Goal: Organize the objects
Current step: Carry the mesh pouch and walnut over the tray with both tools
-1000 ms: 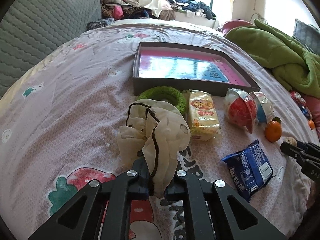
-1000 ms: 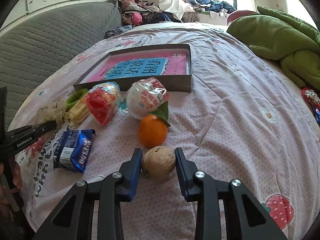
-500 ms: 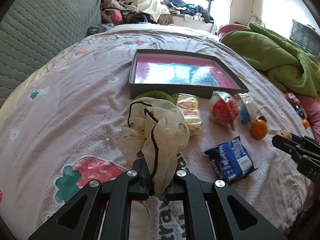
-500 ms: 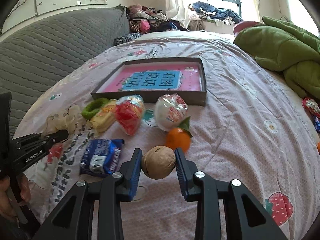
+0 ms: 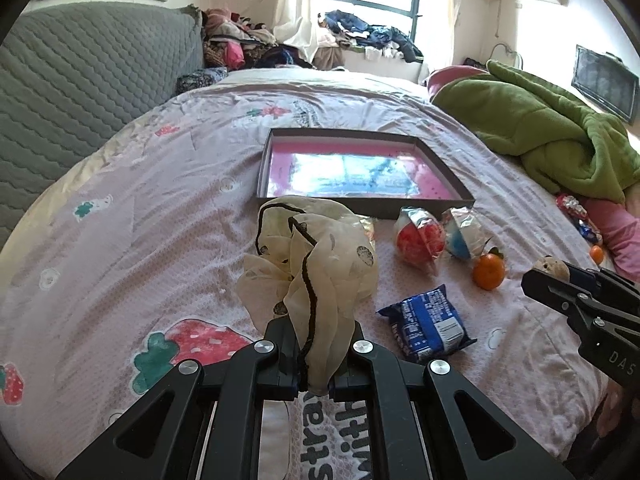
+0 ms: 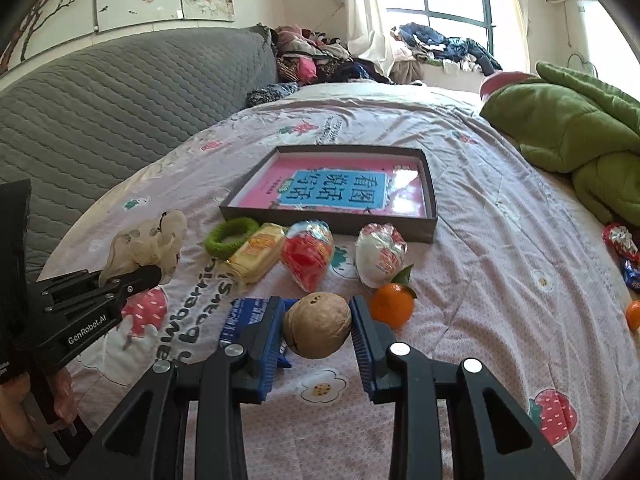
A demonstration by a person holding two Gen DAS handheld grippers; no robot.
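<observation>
Now both loads have come up off the pink printed bedspread (image 6: 500, 240): my left gripper (image 5: 316, 354) has its jaws clamped on the sheer cream scrunchie (image 5: 316, 256), my right gripper (image 6: 318, 330) grips the brown walnut (image 6: 318, 330), so I judge the shallow grey box (image 6: 430, 216) comes next.

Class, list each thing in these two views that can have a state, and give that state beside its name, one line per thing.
Left tool: shut on the cream scrunchie.
Cream scrunchie: held, lifted off the bed.
Right tool: shut on the walnut.
Walnut: held between the pads.
Box tray: open, holding a pink book.
Blue snack packet: sealed, lying on the bed.
Orange: whole, leaf still on.
Green ring: lying flat beside the yellow packet.
</observation>
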